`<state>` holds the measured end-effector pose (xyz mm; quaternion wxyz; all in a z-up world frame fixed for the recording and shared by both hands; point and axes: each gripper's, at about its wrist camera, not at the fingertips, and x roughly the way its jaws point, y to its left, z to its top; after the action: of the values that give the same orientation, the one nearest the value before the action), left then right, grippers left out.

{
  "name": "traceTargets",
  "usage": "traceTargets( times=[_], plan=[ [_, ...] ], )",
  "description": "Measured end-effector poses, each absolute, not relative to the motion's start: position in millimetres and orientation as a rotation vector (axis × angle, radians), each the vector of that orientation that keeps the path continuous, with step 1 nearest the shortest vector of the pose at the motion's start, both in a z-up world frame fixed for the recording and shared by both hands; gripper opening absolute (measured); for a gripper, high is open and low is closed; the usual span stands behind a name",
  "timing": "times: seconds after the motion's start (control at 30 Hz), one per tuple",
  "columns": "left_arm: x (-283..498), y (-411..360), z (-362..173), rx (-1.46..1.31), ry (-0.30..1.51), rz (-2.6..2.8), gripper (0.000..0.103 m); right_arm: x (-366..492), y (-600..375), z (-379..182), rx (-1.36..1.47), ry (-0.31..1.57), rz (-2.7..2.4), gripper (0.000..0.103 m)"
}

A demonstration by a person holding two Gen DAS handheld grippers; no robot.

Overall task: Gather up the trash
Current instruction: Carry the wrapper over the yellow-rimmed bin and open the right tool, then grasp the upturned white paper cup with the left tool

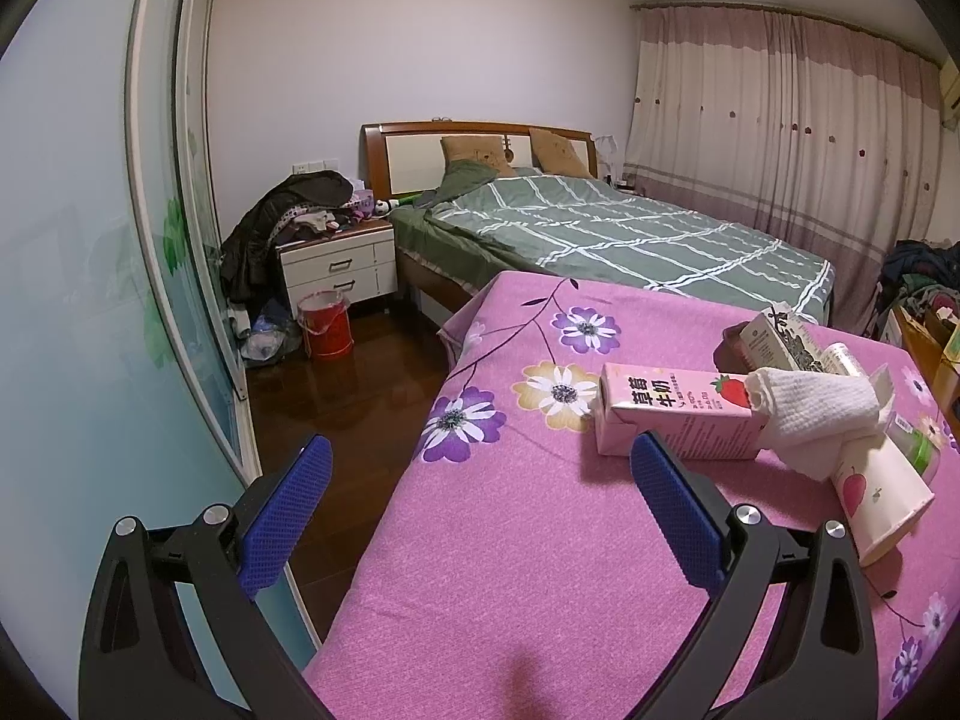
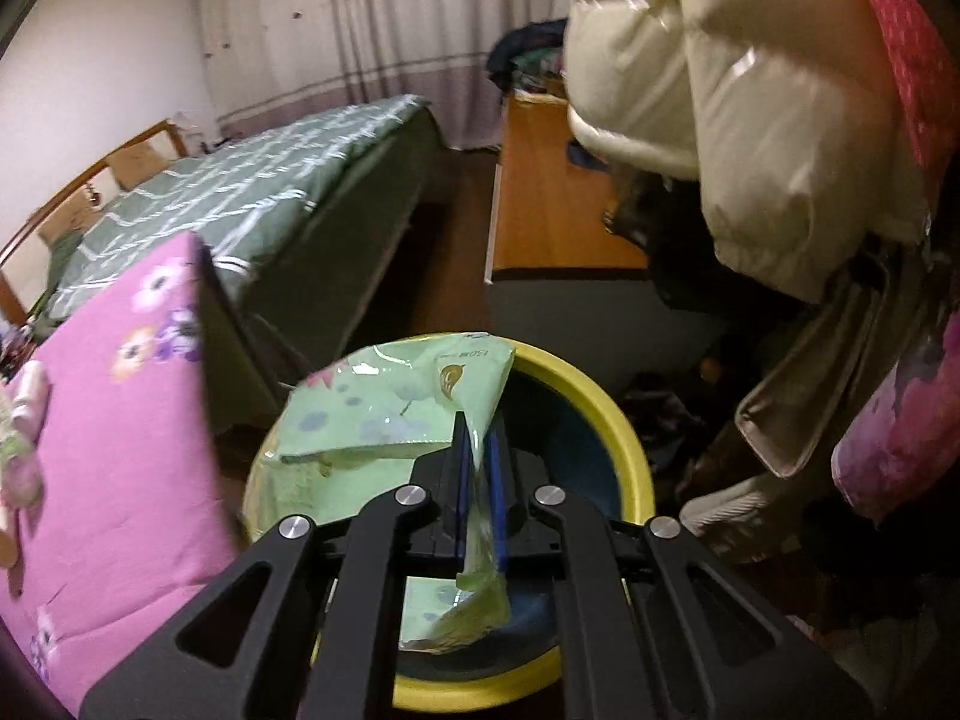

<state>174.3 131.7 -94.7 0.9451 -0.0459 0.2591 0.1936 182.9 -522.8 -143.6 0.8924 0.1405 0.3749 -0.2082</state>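
Note:
In the right wrist view my right gripper [image 2: 478, 444] is shut on a pale green plastic wrapper [image 2: 390, 408], which hangs over a yellow-rimmed bin [image 2: 630, 450] on the floor. In the left wrist view my left gripper [image 1: 480, 480] stands open above the pink flowered cloth [image 1: 510, 570], nothing between its blue pads. To its right lies a pile of trash: a pink strawberry milk carton [image 1: 678, 414], a crumpled white tissue [image 1: 816, 414], a tipped paper cup [image 1: 882, 498], a grey carton [image 1: 774, 342] and a green-capped bottle [image 1: 918, 450].
A bed with a green checked cover [image 1: 600, 228] stands beyond the pink surface. A white nightstand [image 1: 336, 267] piled with clothes and a red bucket [image 1: 324, 324] sit at the left. A cream puffy jacket [image 2: 750, 90] hangs close above the bin, beside a wooden desk [image 2: 552, 192].

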Motion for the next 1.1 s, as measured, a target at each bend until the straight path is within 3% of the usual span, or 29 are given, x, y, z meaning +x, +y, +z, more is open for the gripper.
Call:
traceTargets(
  times=[0.13, 0.27, 0.6, 0.9, 1.1],
  plan=[
    [174, 131, -94, -0.091, 0.53, 0.395, 0.098, 194, -530, -162, 0.279, 0.831, -0.451, 0.009],
    [175, 132, -95, -0.093, 0.532, 0.395, 0.098, 194, -531, -163, 0.272, 0.825, -0.497, 0.03],
    [177, 130, -95, -0.084, 0.537, 0.397, 0.098, 210, -459, -107, 0.166, 0.667, -0.377, 0.053],
    [181, 114, -93, -0.04, 0.562, 0.348, 0.098, 284, -342, -102, 0.094, 0.666, -0.081, 0.055],
    [189, 67, -81, -0.06, 0.589, 0.181, 0.098, 287, -312, -117, 0.007, 0.711, -0.038, 0.055]
  ],
)
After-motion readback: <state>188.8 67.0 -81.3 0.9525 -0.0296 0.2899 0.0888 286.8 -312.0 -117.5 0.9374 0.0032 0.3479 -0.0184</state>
